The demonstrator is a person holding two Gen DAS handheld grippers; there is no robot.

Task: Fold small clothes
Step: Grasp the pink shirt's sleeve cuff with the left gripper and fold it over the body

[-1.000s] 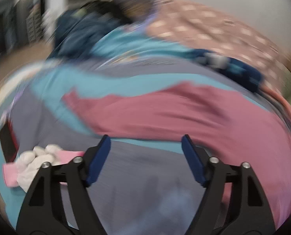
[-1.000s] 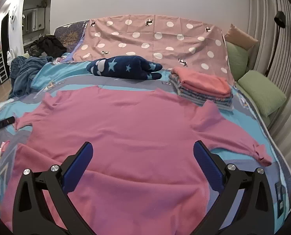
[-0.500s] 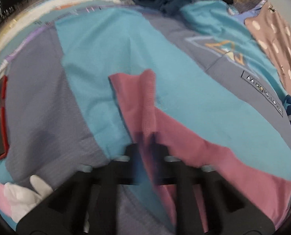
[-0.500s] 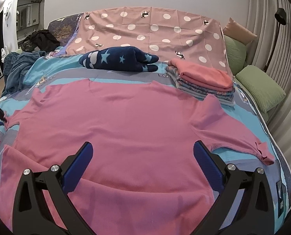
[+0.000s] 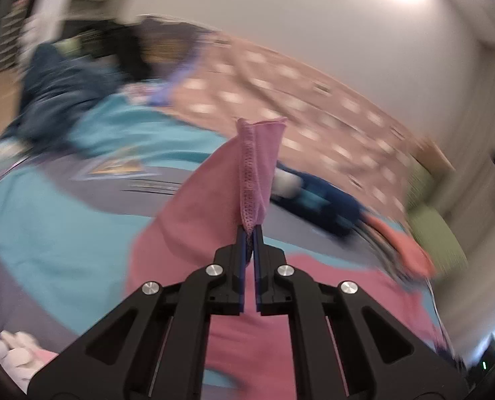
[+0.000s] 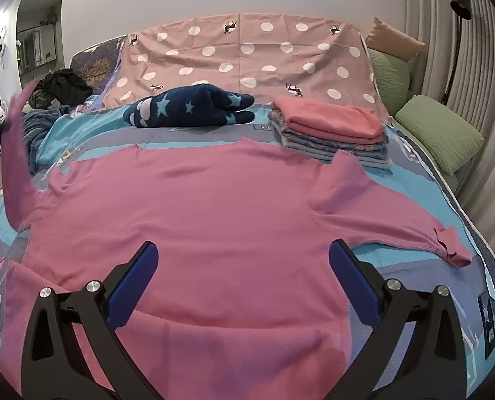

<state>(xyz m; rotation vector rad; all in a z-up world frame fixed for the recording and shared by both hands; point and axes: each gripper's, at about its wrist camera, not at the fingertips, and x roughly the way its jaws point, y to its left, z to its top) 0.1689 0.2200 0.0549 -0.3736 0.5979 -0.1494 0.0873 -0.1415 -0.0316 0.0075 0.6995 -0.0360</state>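
Left gripper (image 5: 251, 231) pinched pink shirt (image 6: 214, 206) sleeve cuff (image 5: 259, 153), lifted off bedspread (image 5: 57, 233); right gripper (image 6: 242, 278) jaws spread above shirt.

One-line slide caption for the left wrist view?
Left gripper shut on the pink shirt's sleeve cuff, lifting it above the bedspread.

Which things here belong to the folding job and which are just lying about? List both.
In the job: pink shirt, its sleeve cuff pinched in the left tool, open right tool, folded stack.
Lying about: star plush, green pillows, dark clothes heap.
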